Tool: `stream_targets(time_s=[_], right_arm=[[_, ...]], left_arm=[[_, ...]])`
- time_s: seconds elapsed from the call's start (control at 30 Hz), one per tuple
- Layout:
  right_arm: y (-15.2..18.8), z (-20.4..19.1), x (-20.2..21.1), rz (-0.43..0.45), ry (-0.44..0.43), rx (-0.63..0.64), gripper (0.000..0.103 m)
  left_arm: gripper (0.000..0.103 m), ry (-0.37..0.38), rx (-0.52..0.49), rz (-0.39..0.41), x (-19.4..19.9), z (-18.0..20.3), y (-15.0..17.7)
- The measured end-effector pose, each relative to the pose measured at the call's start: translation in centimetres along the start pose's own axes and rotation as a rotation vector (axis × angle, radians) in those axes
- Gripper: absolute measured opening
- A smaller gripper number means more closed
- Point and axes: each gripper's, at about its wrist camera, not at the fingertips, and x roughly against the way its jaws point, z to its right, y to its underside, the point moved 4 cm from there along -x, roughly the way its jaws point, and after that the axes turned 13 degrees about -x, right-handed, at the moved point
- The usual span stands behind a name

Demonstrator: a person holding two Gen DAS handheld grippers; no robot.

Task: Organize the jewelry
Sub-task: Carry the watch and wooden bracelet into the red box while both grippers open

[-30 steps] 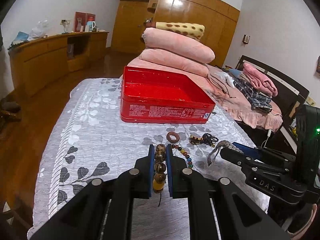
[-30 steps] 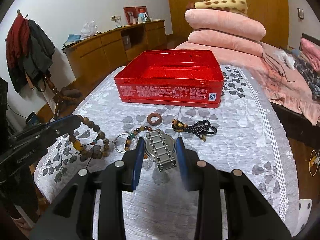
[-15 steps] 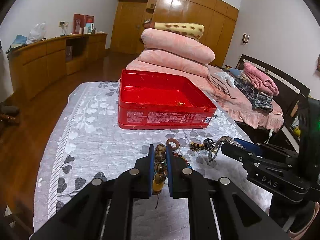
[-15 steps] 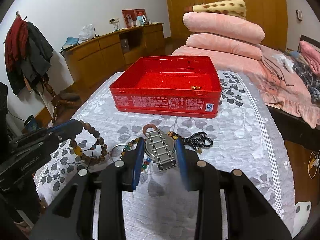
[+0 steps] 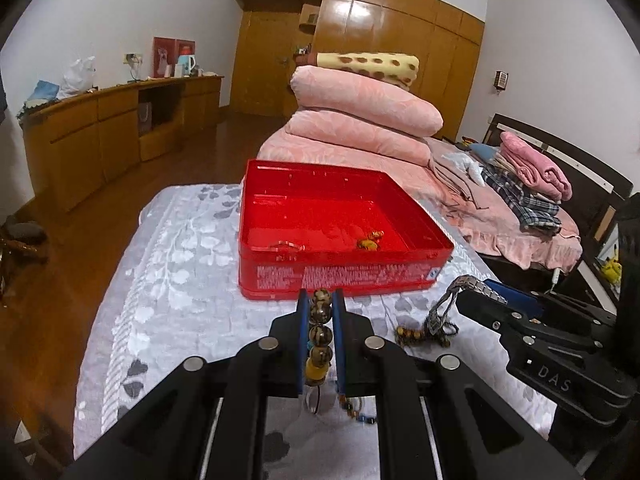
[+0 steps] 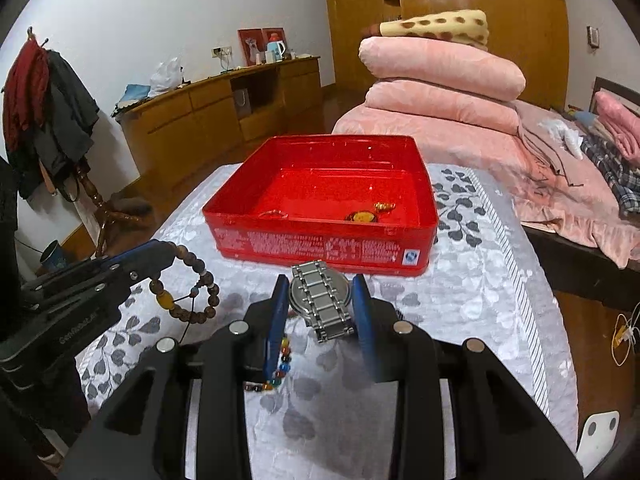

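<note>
A bedroom with plain white walls (image 5: 100, 8) and a glossy brown wooden floor (image 5: 60, 280). Ahead of the grippers, a tall wooden wardrobe (image 5: 360, 40) fills the far wall. To the left runs a long low wooden sideboard (image 5: 100, 136) with small items on top. Ahead and to the right lies a bed (image 5: 500, 216) stacked with folded pink quilts (image 5: 360, 120), a spotted yellow blanket (image 5: 368, 66) and clothes. Far left, a coat stand (image 6: 40, 100) holds dark and red garments. A grey leaf-patterned cloth (image 5: 172, 264) covers the nearest surface.
</note>
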Motion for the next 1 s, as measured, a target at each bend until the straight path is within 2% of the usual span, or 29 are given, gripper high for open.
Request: stream_targets(time_s=[0.7, 1.0], right_arm=[[-4.7, 0.5, -1.9, 0.048, 0.024, -0.001, 0.031], [-9.2, 0.3, -2.5, 0.088, 0.004, 0.004, 0.031]], left_arm=[[0.011, -0.031, -0.004, 0.030, -3.4, -0.9, -4.5], [0.011, 0.000, 0.018, 0.097, -4.3, -1.8, -9.6]])
